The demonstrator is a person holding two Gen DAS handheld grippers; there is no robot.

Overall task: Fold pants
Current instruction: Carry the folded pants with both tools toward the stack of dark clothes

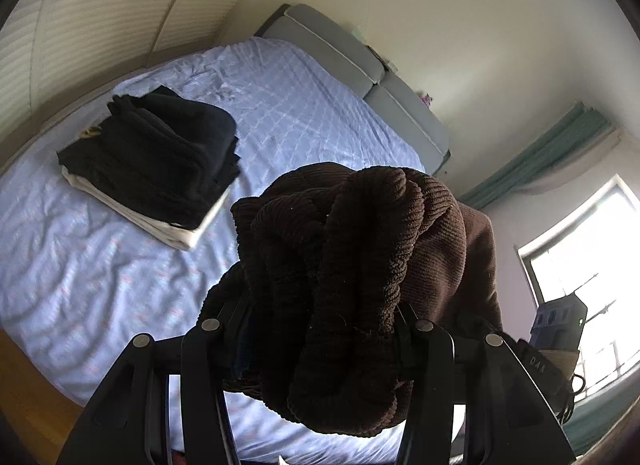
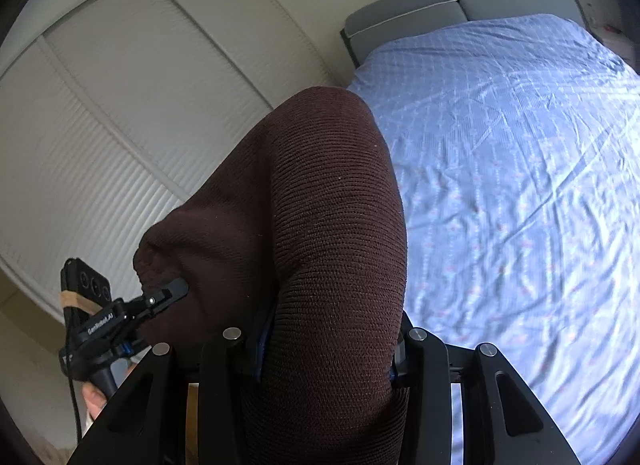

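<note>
From the left wrist camera, the left claw [image 1: 320, 329] is clamped on a thick, bunched wad of the brown pants [image 1: 352, 265], a ribbed, corduroy-like knit that bulges up between the black fingers and hangs over them, held up above the bed [image 1: 80, 285]. The bed wears a pale blue, checked, rumpled sheet. On it, toward the far side, sits a stack of folded clothes [image 1: 156, 161]: dark, soft-looking pieces on top and a flat cream one at the bottom. A grey padded headboard [image 1: 360, 61] and a bright window [image 1: 592, 257] lie beyond.

From the right wrist camera, the right claw [image 2: 324, 341] grips a smoother, rounded fold of the same pants [image 2: 320, 205], finely ribbed and draped over the fingers. Only here do the white slatted wardrobe doors [image 2: 120, 125] show, and the left claw [image 2: 172, 291] seen from the side, biting the cloth's edge. The stack is out of this view.
</note>
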